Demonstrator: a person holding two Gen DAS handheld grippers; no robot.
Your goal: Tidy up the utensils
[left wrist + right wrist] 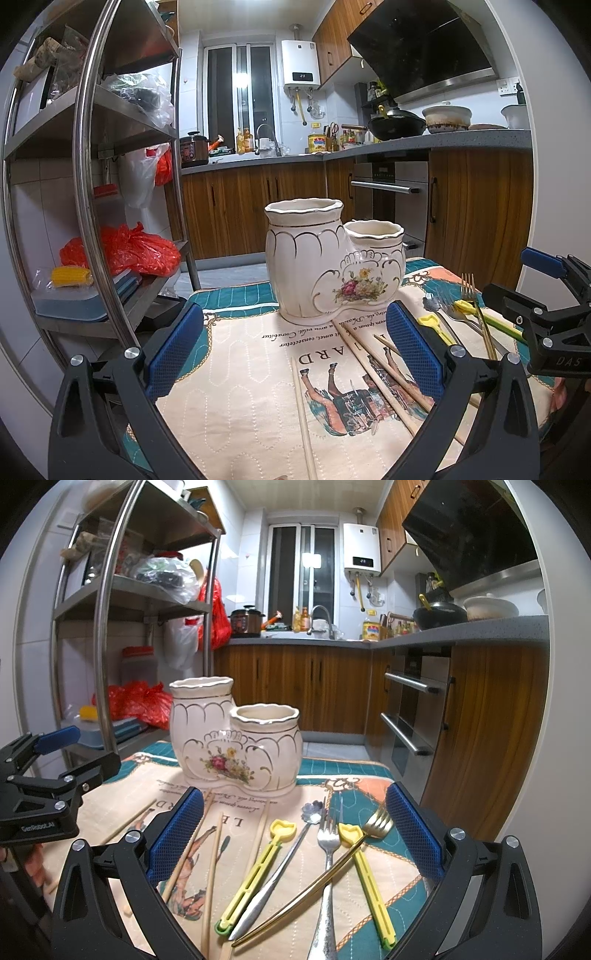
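Both the left gripper (295, 354) and right gripper (295, 834) hang spread and empty over the slim, stiff, likely slippery gold metal fork (332, 871) lying across the printed cloth mat (280, 856) before the fragile cream two-pot ceramic holder (236, 734); best pinched mid-handle

A steel shelf rack (110, 155) stands left. Far off, a dark window (240, 92) sits between white tiled walls; wooden cabinets (236, 206) and a grey counter (406, 146) run right.
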